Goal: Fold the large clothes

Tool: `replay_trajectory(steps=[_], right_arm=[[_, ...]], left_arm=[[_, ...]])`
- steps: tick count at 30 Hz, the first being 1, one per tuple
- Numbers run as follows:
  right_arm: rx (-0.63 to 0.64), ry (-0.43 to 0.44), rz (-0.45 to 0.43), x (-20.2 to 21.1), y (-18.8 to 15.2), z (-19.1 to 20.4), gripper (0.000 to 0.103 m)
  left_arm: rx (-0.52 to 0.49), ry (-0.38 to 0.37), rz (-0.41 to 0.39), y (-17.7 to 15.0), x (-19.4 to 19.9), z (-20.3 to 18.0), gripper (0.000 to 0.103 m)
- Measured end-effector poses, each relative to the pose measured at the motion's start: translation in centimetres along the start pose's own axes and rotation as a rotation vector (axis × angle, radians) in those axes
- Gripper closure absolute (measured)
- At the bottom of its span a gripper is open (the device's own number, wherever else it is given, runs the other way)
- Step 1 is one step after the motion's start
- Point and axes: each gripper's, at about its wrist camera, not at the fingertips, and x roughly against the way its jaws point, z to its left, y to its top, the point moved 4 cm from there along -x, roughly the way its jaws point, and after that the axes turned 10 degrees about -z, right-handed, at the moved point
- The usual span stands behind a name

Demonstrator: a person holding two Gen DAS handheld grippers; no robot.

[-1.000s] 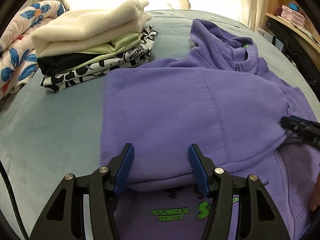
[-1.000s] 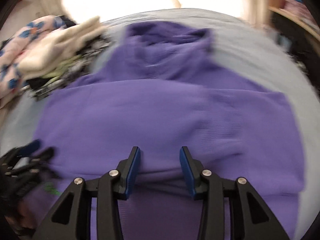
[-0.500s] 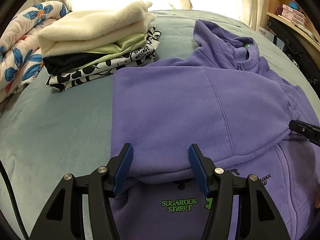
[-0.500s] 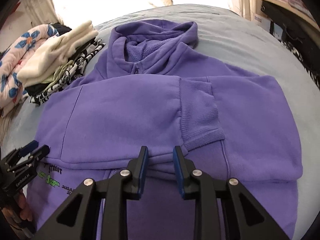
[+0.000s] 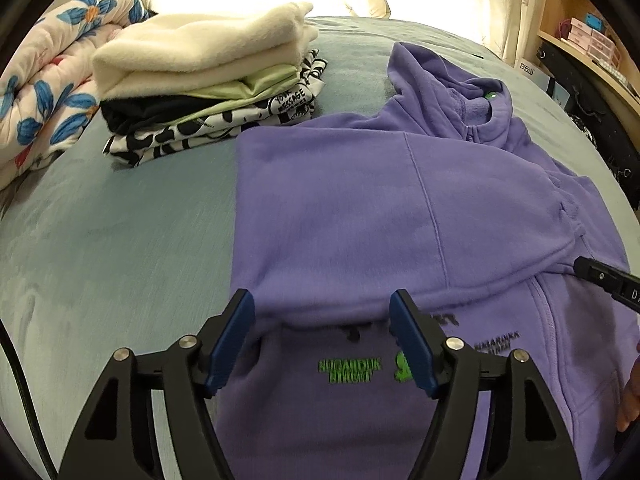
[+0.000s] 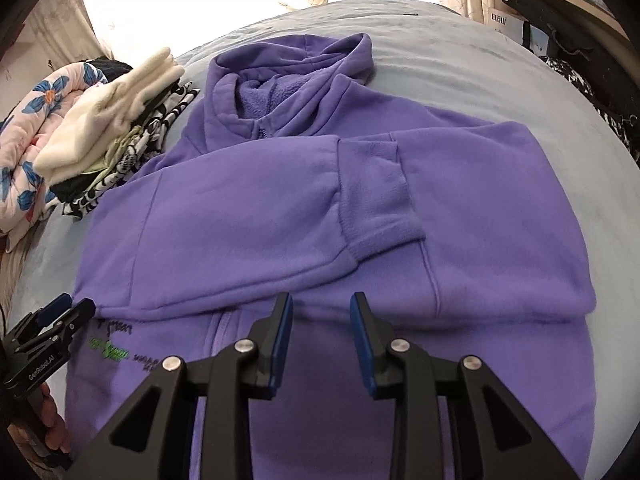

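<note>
A purple zip hoodie [image 5: 380, 208] lies flat on the bed, front up, hood [image 6: 288, 80] at the far end. Both sleeves are folded across the chest; one cuff [image 6: 380, 216] lies over the right half. Green lettering [image 5: 348, 370] shows on the lower front. My left gripper [image 5: 322, 312] is open and empty, just above the hoodie's lower left, near the sleeve's edge. My right gripper [image 6: 322, 312] is open and empty, above the zipper below the folded sleeves. The left gripper also shows in the right wrist view [image 6: 60, 314], and the right one in the left wrist view [image 5: 600, 276].
A pile of folded clothes [image 5: 208, 80], cream on top, sits at the far left of the grey-blue bed [image 5: 120, 260]. A flowered quilt [image 5: 44, 80] lies beyond it. Shelves and dark furniture [image 6: 580, 32] stand along the right side.
The right gripper has drawn back and its jaws have widened again after narrowing. The left gripper has backed off slightly from the sleeve, showing more of the lettering.
</note>
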Motion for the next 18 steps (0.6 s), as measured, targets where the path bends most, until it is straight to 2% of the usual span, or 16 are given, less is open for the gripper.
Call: replay_trajectory(steps=[10, 18], right_arm=[[0.021, 0.020, 0.006, 4.0, -4.5, 1.3, 0.073], [0.060, 0.024, -0.003, 7.3, -6.2, 1.9, 0.073]], left_arm=[[0.037, -0.008, 0.059, -3.8, 4.2, 1.4, 0.034], [0.016, -0.031, 0.051, -4.8, 8.3, 1.2, 0.034]])
